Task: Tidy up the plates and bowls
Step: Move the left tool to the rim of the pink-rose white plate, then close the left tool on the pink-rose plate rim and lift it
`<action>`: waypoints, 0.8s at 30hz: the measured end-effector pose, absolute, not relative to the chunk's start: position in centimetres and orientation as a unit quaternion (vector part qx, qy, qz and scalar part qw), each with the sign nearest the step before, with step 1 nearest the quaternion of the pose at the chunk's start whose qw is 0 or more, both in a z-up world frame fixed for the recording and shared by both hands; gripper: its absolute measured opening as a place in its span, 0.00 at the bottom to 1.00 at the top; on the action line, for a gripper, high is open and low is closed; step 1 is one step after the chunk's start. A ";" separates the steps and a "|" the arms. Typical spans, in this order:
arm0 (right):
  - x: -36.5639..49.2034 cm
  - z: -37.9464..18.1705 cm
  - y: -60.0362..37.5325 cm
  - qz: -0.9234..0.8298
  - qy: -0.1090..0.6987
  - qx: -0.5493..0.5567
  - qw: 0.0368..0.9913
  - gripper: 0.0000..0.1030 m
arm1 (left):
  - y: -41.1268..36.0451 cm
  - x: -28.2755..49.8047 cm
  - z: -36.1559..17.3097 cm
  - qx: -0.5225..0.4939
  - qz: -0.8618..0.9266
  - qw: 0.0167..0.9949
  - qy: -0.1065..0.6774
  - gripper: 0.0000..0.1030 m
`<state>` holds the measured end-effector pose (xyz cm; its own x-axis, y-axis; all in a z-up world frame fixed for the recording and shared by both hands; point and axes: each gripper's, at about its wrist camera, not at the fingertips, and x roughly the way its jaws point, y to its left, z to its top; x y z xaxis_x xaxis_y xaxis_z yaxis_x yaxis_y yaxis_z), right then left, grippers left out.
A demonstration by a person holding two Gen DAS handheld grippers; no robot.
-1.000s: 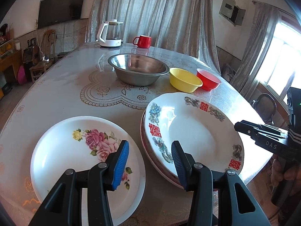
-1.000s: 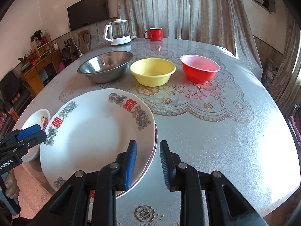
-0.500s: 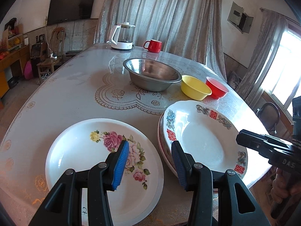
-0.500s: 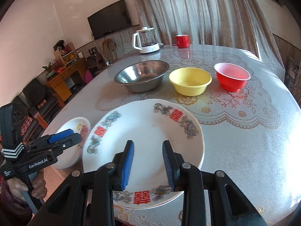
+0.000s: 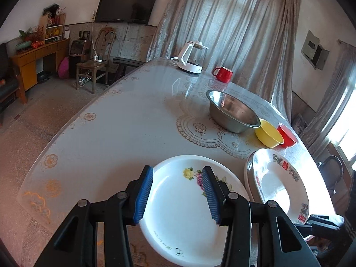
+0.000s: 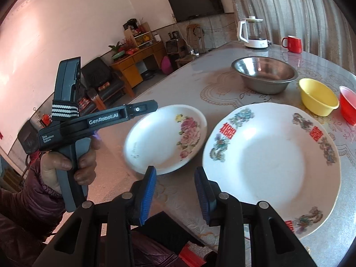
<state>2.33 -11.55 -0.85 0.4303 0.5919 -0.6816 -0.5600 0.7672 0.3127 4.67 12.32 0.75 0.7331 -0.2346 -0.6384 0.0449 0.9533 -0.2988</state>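
Note:
A white plate with pink roses (image 5: 173,222) (image 6: 160,138) lies near the table's front edge. My left gripper (image 5: 178,191) hovers over it, open, its pads apart from the plate. To the right lies a larger plate with red characters (image 5: 276,182) (image 6: 271,162), stacked on another plate. My right gripper (image 6: 175,189) hangs over the table edge between the two plates; its jaws are opening with nothing between them. Behind stand a steel bowl (image 5: 233,113) (image 6: 264,75), a yellow bowl (image 5: 268,134) (image 6: 318,98) and a red bowl (image 5: 288,134) (image 6: 348,104).
A white kettle (image 5: 193,55) (image 6: 253,33) and a red mug (image 5: 223,74) (image 6: 292,44) stand at the table's far end. In the right wrist view a person's hand (image 6: 66,162) holds the left gripper (image 6: 151,108) beside the rose plate. Chairs and a cabinet stand beyond the left edge.
Both grippers moved left. The left one went from between the plates to over the rose plate. The right one left the large plate's rim, and its jaws spread wider.

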 end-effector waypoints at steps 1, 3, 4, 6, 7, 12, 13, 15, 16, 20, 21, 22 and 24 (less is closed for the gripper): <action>2.3 -1.2 -10.9 0.351 0.417 0.019 0.838 0.34 | 12.9 4.6 0.6 -0.136 -0.068 0.922 0.357 0.45; 2.2 -1.8 -9.7 0.366 0.428 0.014 0.826 0.34 | 13.9 4.5 0.3 -0.141 -0.057 0.922 0.358 0.45; 2.2 -2.0 -9.2 0.372 0.433 0.010 0.821 0.35 | 14.3 4.4 0.1 -0.141 -0.054 0.921 0.359 0.45; 2.4 -2.5 -8.3 0.378 0.443 0.002 0.813 0.35 | 14.7 4.3 -0.4 -0.140 -0.054 0.919 0.364 0.43; 2.5 -2.8 -8.0 0.377 0.448 0.000 0.811 0.36 | 14.7 4.3 -0.7 -0.137 -0.058 0.918 0.367 0.43; 3.7 -3.9 -7.1 0.364 0.471 -0.001 0.804 0.37 | 14.4 4.3 -2.1 -0.132 -0.064 0.911 0.384 0.42; 3.8 -4.0 -6.8 0.362 0.473 -0.003 0.803 0.38 | 14.4 4.3 -2.3 -0.131 -0.065 0.910 0.387 0.39; 4.0 -4.3 -6.3 0.360 0.482 -0.009 0.799 0.42 | 14.1 4.4 -2.6 -0.123 -0.071 0.909 0.391 0.32; 4.1 -4.4 -6.2 0.357 0.485 -0.012 0.799 0.42 | 14.0 4.4 -2.7 -0.120 -0.073 0.909 0.393 0.29; 4.2 -4.5 -5.8 0.351 0.491 -0.015 0.798 0.42 | 14.2 4.8 -3.5 -0.125 -0.075 0.904 0.403 0.22; 4.2 -4.6 -5.5 0.348 0.492 -0.015 0.798 0.42 | 14.2 4.9 -3.6 -0.124 -0.075 0.903 0.403 0.21; 4.3 -4.6 -5.4 0.347 0.492 -0.016 0.798 0.42 | 14.2 4.9 -3.7 -0.124 -0.075 0.903 0.403 0.19; 4.7 -4.6 -4.6 0.345 0.492 -0.021 0.800 0.42 | 14.3 5.0 -3.7 -0.123 -0.073 0.904 0.403 0.16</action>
<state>4.66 -4.63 -4.61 0.2794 0.5306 -0.8002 -0.5713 0.7617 0.3056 4.98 14.27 -3.66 0.6649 -0.2318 -0.7101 0.0338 0.9590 -0.2814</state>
